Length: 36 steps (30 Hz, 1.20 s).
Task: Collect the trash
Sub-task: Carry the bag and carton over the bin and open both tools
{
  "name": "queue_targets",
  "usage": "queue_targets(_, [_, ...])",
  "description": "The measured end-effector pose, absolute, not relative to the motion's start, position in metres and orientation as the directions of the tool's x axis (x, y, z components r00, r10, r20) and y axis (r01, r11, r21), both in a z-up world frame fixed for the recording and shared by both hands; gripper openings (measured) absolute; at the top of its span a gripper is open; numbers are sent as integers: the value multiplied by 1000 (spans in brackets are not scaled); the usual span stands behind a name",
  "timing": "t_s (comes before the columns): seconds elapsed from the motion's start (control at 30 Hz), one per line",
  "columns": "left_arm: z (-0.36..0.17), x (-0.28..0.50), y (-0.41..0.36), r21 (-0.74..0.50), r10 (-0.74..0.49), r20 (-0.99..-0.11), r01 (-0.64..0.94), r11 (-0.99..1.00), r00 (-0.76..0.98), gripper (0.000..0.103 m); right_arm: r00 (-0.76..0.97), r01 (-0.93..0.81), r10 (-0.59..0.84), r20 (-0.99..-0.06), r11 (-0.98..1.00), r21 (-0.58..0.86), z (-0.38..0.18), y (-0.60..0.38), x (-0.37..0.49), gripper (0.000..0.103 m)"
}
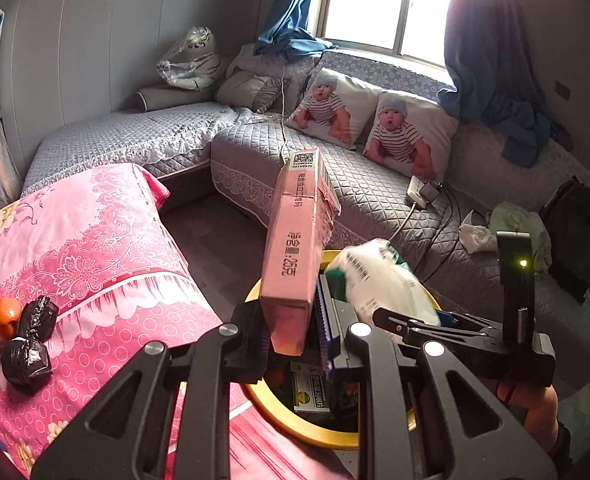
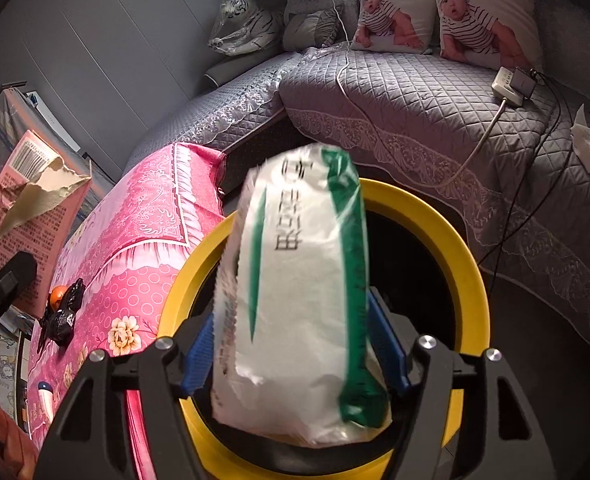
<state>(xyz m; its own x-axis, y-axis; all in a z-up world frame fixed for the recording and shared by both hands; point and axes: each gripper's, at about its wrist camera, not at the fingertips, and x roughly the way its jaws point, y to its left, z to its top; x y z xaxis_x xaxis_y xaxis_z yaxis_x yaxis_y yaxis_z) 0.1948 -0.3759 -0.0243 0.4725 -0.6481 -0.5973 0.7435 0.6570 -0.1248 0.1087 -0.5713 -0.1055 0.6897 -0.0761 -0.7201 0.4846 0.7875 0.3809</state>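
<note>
Right tool (image 2: 295, 364) released, white-green bag (image 2: 295, 288) dropping into yellow bin (image 2: 467, 264); left tool (image 1: 291, 344) grasping pink box (image 1: 295, 240); black wrappers (image 1: 27, 360) left on bed (image 1: 107, 248).

The white-and-green plastic packet (image 2: 303, 292) is motion-blurred, its print unreadable — it hides much of the yellow-rimmed round bin (image 2: 447, 232) behind.

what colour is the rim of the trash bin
Yellow. The bin rim shows best in the right wrist view, circling behind the white and green packet.
</note>
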Motion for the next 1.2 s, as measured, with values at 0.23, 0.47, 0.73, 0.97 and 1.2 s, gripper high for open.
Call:
queue_targets(0.23, [-44, 198, -394, -133, -634, -637, 747, 652, 439, 19, 756, 527, -152, -637, 718, 455, -80, -592, 62, 73])
queue_targets(0.47, [-66, 184, -419, -99, -612, -677, 774, 626, 409, 28, 794, 526, -209, -571, 706, 473, -56, -595, 5, 77])
queue_targets(0.73, [-52, 172, -391, -50, -589, -624, 726, 686, 514, 92, 804, 528, -249, -540, 715, 458, -43, -586, -18, 80])
queue_targets(0.97, [-28, 171, -297, -39, -561, -559, 657, 753, 610, 94, 833, 424, -122, -540, 769, 479, -50, -556, 7, 81])
queue_targets(1.2, [-20, 169, -176, -13, -437, -540, 512, 859, 719, 94, 836, 304, -2, -548, 833, 462, -48, -509, 44, 81])
